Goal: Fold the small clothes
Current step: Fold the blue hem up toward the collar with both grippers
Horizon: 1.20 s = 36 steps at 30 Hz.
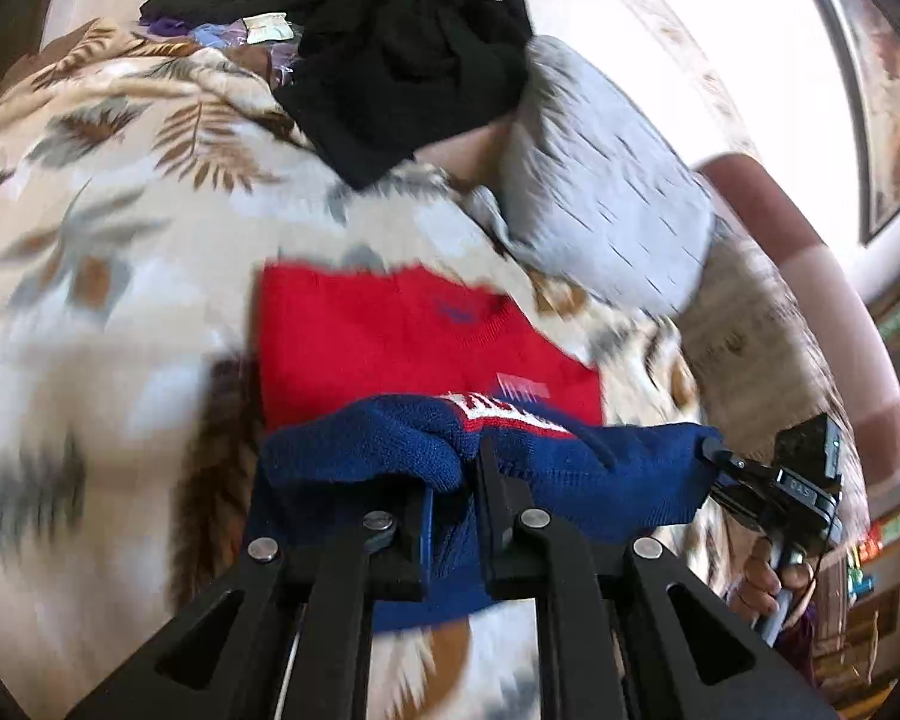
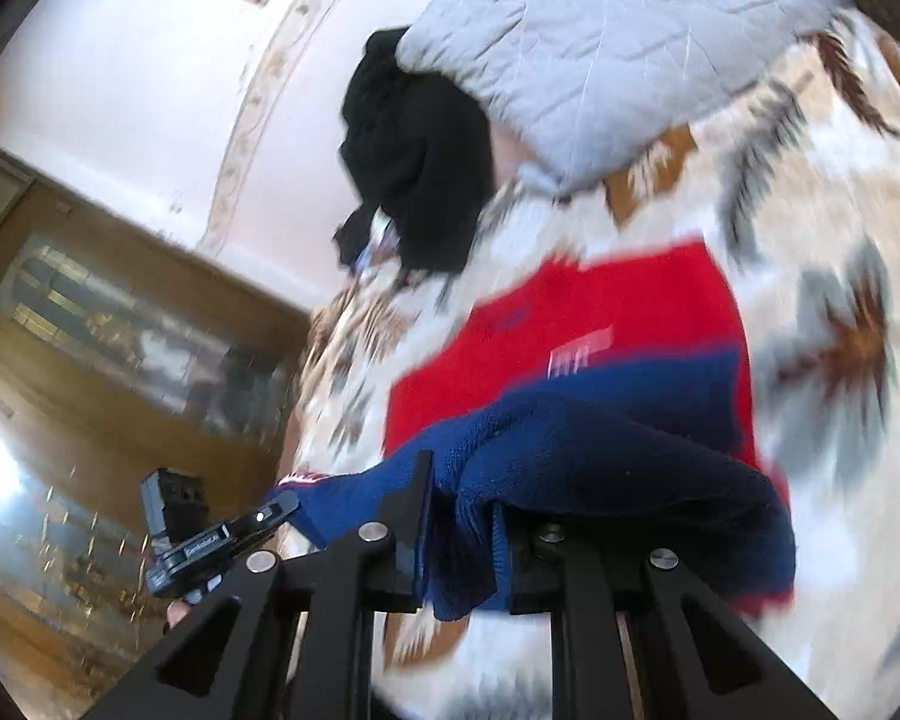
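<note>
The likeliest fault is the fold landing crooked: each gripper pinches only a small bunch of the blue hem, so if one moves ahead of the other, or the thick knit slips from a pinch, the lifted edge would drop skewed over the red part. Both frames are blurred, which suggests quick motion and adds to that risk. The left gripper (image 1: 453,468) is clenched on the sweater (image 1: 426,336), with blue knit bunched between and over its fingers; the right gripper (image 2: 468,516) grasps the same hem likewise. The sweater is a chunky knit, red beyond the grippers and blue at the held edge, lying just ahead of both on the bed (image 1: 120,228).
</note>
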{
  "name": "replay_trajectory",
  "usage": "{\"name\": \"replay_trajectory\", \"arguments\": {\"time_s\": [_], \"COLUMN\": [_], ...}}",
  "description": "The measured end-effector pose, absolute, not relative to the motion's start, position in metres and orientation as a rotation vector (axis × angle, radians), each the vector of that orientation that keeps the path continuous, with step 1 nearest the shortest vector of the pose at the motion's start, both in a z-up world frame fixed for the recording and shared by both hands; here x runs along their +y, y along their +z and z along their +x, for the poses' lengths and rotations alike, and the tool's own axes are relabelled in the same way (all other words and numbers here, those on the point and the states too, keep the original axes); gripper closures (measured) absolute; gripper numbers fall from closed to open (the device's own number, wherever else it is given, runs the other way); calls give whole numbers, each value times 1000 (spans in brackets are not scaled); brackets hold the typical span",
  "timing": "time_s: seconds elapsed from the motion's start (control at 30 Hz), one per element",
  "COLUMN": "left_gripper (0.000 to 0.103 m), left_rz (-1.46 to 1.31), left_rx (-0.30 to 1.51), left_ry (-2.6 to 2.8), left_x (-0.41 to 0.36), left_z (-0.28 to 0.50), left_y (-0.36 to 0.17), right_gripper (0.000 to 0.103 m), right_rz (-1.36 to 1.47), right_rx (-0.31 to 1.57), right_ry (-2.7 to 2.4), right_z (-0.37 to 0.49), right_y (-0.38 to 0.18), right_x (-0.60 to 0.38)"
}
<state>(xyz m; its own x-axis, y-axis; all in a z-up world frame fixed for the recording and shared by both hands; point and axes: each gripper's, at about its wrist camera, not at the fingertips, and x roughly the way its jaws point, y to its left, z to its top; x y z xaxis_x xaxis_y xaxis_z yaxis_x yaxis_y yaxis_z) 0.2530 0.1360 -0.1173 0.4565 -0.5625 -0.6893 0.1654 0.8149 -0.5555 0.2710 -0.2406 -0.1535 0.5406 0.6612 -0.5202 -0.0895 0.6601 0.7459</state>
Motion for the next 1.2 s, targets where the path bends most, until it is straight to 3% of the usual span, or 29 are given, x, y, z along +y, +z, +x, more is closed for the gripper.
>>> {"name": "replay_trajectory", "arguments": {"time_s": [0.13, 0.33, 0.4, 0.43, 0.47, 0.53, 0.6, 0.77, 0.87, 0.93, 1.03, 1.2], "left_gripper": [91, 90, 90, 88, 85, 72, 72, 71, 57, 58, 62, 61], "left_rz": [-451, -594, -637, -656, -663, -643, -590, -433, -337, -287, -405, -316], "left_rx": [1018, 964, 880, 821, 785, 755, 807, 906, 930, 960, 971, 976], "left_ry": [-415, -310, -311, -309, -302, -278, -296, -429, -463, -399, -410, -352], "left_x": [135, 165, 181, 191, 198, 204, 193, 127, 101, 102, 122, 121], "left_z": [321, 355, 342, 332, 326, 310, 303, 295, 304, 319, 327, 307], "left_y": [-148, -198, -195, -192, -190, -184, -183, -189, -202, -221, -229, -219], "right_gripper": [85, 74, 56, 28, 20, 20, 22, 49, 53, 55, 68, 65], "right_rz": [786, 1156, 1212, 1200, 1184, 1109, 995, 732, 587, 452, 410, 504], "right_rx": [920, 966, 915, 883, 846, 803, 858, 966, 1042, 995, 949, 931], "right_ry": [414, 347, 357, 345, 326, 317, 362, 433, 360, 219, 41, 40], "right_z": [348, 403, 397, 390, 382, 366, 358, 357, 375, 383, 387, 343], "right_y": [-187, -264, -269, -265, -260, -246, -235, -222, -232, -232, -235, -229], "right_x": [-248, -291, -309, -319, -326, -331, -316, -248, -216, -216, -236, -257]}}
